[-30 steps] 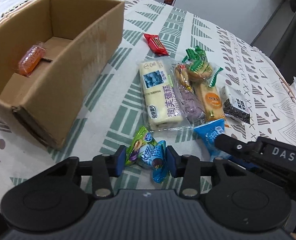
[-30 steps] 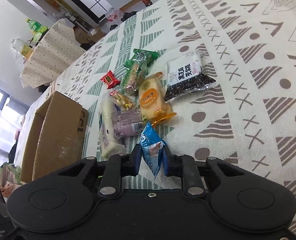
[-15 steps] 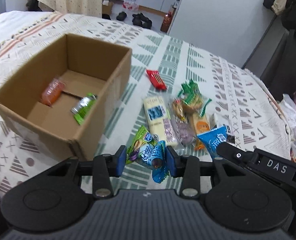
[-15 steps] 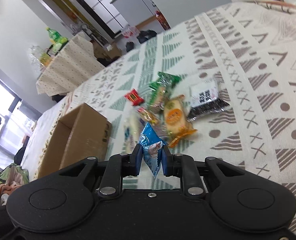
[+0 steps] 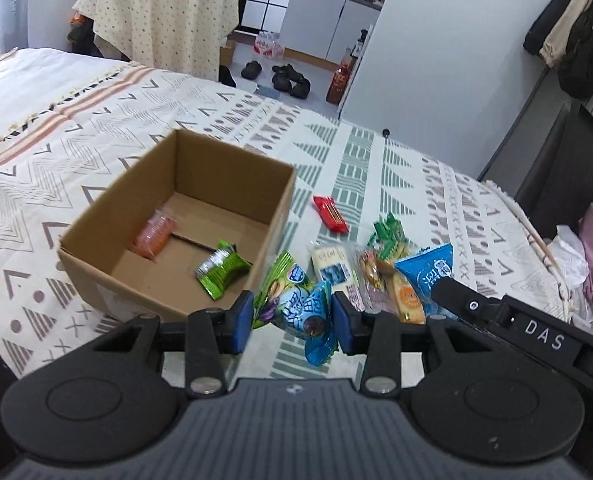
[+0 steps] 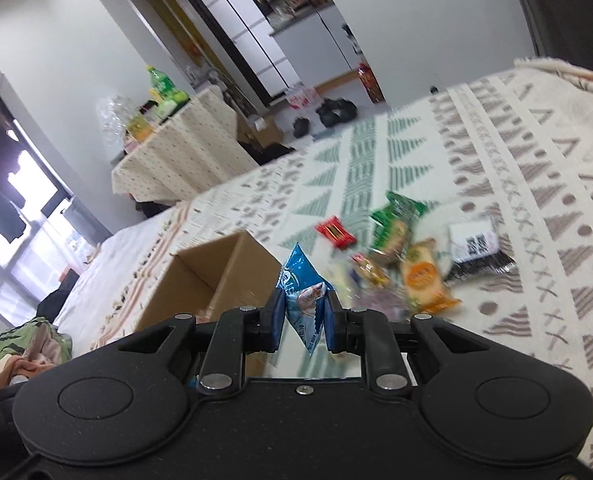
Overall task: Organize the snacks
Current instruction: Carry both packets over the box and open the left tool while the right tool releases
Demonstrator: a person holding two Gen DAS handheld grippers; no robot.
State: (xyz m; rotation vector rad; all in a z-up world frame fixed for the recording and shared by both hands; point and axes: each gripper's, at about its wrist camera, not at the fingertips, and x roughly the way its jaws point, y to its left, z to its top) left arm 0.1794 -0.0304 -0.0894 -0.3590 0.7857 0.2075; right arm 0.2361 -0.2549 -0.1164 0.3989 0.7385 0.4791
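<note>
Both grippers have risen since a second ago, carrying their packets up off the cloth (image 5: 376, 168), so the box (image 5: 284, 196) now shows its whole floor. Left gripper (image 5: 292, 317) pinches a green-and-blue packet (image 5: 296, 304) above the box's near corner. Right gripper (image 6: 301, 312) is pressed tight on a blue packet (image 6: 302, 280), held over the loose snacks (image 5: 376, 268) on the cloth. Inside the box lie an orange snack (image 5: 154, 234) and a green one (image 5: 222, 270). A red bar (image 5: 329, 213) lies apart beside the box. Right view is blurred; its pile seems untouched.
</note>
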